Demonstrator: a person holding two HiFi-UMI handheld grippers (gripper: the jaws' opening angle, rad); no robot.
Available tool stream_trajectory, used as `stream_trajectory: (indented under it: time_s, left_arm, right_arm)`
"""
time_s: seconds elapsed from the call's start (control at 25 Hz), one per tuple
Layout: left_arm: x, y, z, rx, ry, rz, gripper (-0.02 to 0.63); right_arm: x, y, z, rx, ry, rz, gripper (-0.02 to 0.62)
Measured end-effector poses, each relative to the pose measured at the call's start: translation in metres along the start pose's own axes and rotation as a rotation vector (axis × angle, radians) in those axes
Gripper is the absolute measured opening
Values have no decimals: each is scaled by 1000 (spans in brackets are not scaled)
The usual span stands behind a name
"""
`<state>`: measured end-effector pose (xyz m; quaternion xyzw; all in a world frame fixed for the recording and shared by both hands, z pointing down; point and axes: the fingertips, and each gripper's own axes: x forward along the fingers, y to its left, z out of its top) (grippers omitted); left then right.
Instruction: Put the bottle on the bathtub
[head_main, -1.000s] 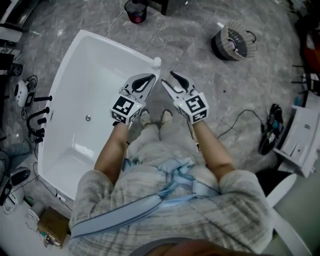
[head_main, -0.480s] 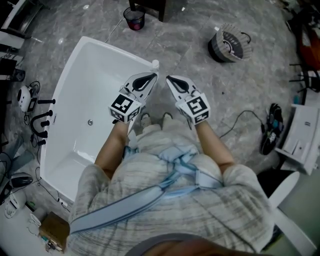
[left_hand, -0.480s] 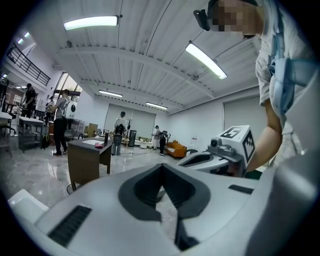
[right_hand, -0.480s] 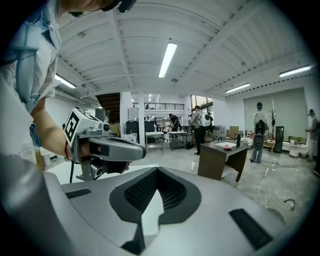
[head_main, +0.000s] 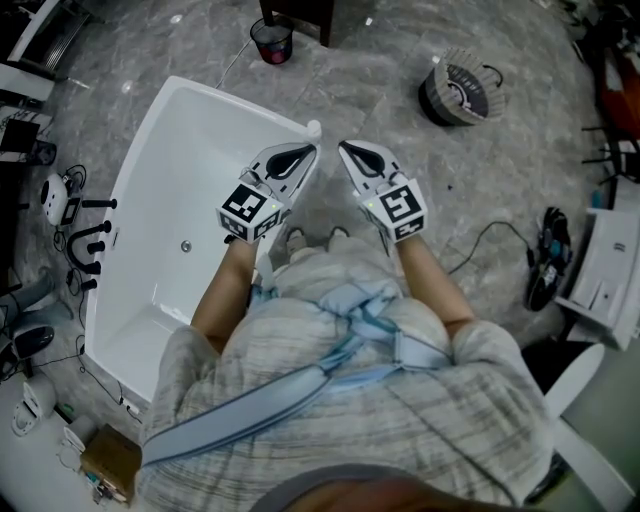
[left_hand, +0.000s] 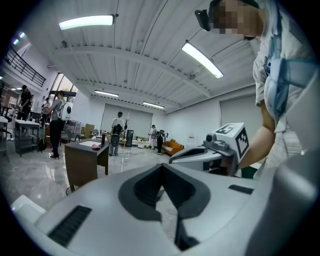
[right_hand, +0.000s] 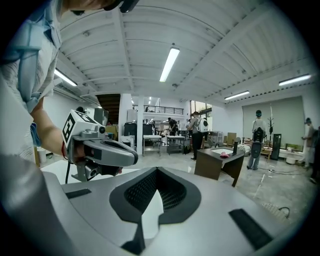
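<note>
The bottle (head_main: 313, 127) is seen as a small white shape on the far right corner of the bathtub (head_main: 240, 103), resting on the rim, so the task is judged to be as good as done. The left gripper (head_main: 303, 152) and the right gripper (head_main: 347, 150) are held side by side just near of that corner. Their tips are close to the bottle but apart from it, which suits hands kept clear of a thing already set down. Both tongs are clenched with the jaws together, and nothing is held between them in either gripper view. The bottle is too small for its cap or label to be made out, and whether it stands upright cannot be told. Neither gripper view plainly shows the bottle or the tub, since both are aimed across the hall. The tub's near right side is covered by the person's left arm and body.
</note>
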<state>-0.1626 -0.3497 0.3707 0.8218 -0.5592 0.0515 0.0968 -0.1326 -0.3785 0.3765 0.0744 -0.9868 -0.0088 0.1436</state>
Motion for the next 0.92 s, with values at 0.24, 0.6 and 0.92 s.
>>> stream_trajectory:
  time_s: [0.24,0.6,0.92]
  left_arm:
    - [4,-2,-2,1,15,-9,3]
    - [10,-10,-11,-18,27,-25,3]
    - [13,-12,-12,-17,33,-23,3]
  right_arm:
    - [0,1,-1,29,-2,20,5]
    - [-3,6,-12,43,30,35,3]
    - [-6,4,-15,39,38,41,3]
